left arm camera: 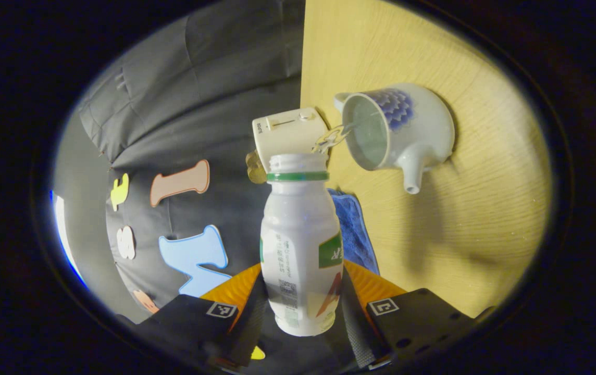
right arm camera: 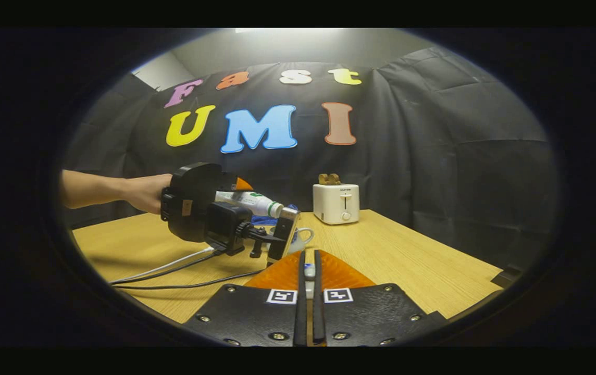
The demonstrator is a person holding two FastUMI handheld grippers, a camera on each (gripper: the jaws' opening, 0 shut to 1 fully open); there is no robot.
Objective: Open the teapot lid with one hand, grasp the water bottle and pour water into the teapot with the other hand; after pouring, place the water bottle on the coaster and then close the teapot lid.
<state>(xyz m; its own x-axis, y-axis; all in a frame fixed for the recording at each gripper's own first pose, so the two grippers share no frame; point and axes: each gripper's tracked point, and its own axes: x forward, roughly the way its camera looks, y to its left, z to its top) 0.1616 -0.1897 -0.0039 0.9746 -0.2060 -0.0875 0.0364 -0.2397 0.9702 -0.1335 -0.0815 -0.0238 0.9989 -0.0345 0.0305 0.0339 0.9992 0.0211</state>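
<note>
**Pouring over the open teapot**

Pale wood tabletop (right arm camera: 407, 260) against the booth's black cloth wall, with wide bare board to the right of the tongs and along the near edge. At the far edge, close to the cloth, a white boxy toaster (right arm camera: 335, 203) with a browned slice in its slot. Just beside the work, a rumpled blue cloth (left arm camera: 352, 229).

In the left gripper view, left tongs (left arm camera: 302, 273) clamped on both sides of a white plastic water bottle with a green neck ring (left arm camera: 300, 245), uncapped. Bottle mouth aimed at the lidless rim of a white ceramic teapot with a blue scale pattern (left arm camera: 423, 125), standing on the board near the toaster.

In the right gripper view, a hand (right arm camera: 144, 192) at the end of a bare forearm reaching in level from the left, carrying the bottle tipped nearly flat above the teapot, with cables trailing across the board.

Right tongs (right arm camera: 308, 260) held up off the board, nearly closed, pinching a small white-and-blue teapot lid (right arm camera: 309, 271), mostly hidden between the fingers.
</note>
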